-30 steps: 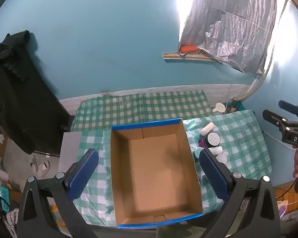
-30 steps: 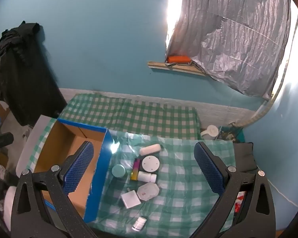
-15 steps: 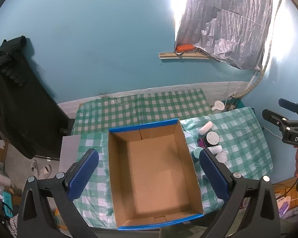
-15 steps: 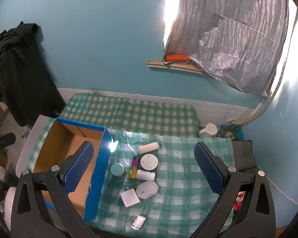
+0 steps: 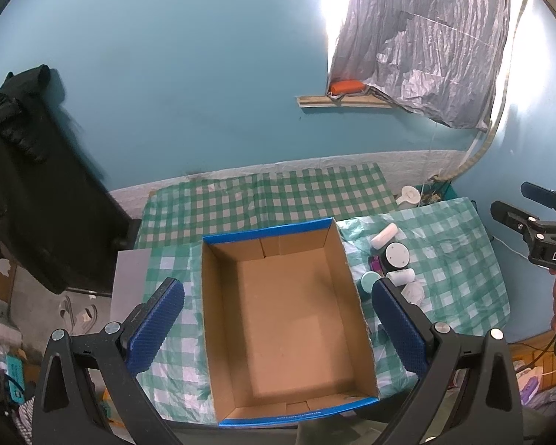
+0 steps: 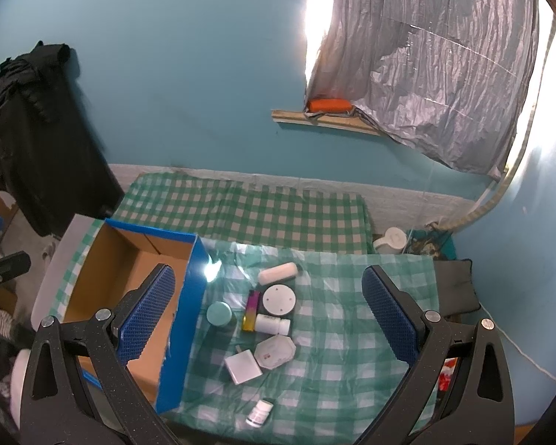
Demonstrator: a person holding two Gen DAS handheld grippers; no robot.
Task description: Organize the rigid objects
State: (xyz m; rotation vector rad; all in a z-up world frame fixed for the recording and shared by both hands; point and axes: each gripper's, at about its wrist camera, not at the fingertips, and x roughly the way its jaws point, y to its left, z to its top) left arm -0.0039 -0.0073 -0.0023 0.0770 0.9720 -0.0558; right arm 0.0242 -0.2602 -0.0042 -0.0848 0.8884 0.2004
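An open cardboard box with blue outer walls (image 5: 204, 296) (image 6: 189, 296) sits empty on the green checked cloth. My left gripper (image 5: 278, 296) is open, high above the box. My right gripper (image 6: 267, 289) is open, high above a cluster of small items right of the box: a white oval case (image 6: 278, 273), a round white disc (image 6: 279, 299), a teal-lidded jar (image 6: 219, 314), a yellow-purple lighter (image 6: 251, 309), a lying white bottle (image 6: 272, 324), an octagonal white dish (image 6: 275, 350), a white square box (image 6: 242, 366) and a small pill bottle (image 6: 259, 412). Some show in the left wrist view (image 5: 396, 256).
A second checked-cloth surface (image 6: 241, 211) lies behind, against the teal wall. Black clothing (image 5: 26, 185) hangs at the left. A white jug (image 6: 391, 239) stands on the floor at back right. A dark cushion (image 6: 456, 285) lies past the cloth's right edge.
Both grippers have risen slightly, so the table looks a little smaller and lower in view. Nothing on the table has moved.
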